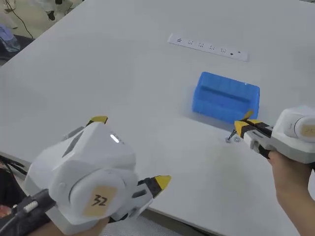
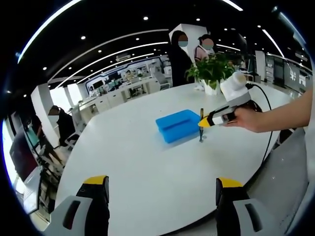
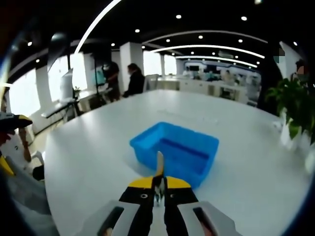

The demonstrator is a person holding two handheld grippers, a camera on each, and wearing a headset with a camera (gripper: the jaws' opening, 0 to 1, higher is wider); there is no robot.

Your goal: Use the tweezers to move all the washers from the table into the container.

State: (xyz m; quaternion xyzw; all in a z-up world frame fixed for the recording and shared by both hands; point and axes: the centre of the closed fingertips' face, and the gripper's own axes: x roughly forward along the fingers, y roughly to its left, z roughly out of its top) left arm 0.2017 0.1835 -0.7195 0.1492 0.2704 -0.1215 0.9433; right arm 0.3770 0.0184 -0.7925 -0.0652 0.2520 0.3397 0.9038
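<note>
1. Head view: the blue container [image 1: 219,114] sits open-topped on the white table [image 1: 123,73], on the near side of a power strip [image 1: 206,47]. Its inside looks plain blue; I cannot tell whether any washer lies in it.
2. The right gripper [image 1: 244,128] is clamped tight on the tweezers [image 1: 233,134], just in front of the container's near wall. The tweezers angle down to the tabletop.
3. Small grey washers [image 1: 237,139] lie on the table right at the tweezer tips. I cannot tell how far apart those tips are, or whether they pinch a washer.
4. The left gripper [image 1: 130,150] hovers by the table's near edge, well apart from the container. Its jaws are spread wide and hold nothing.
</note>
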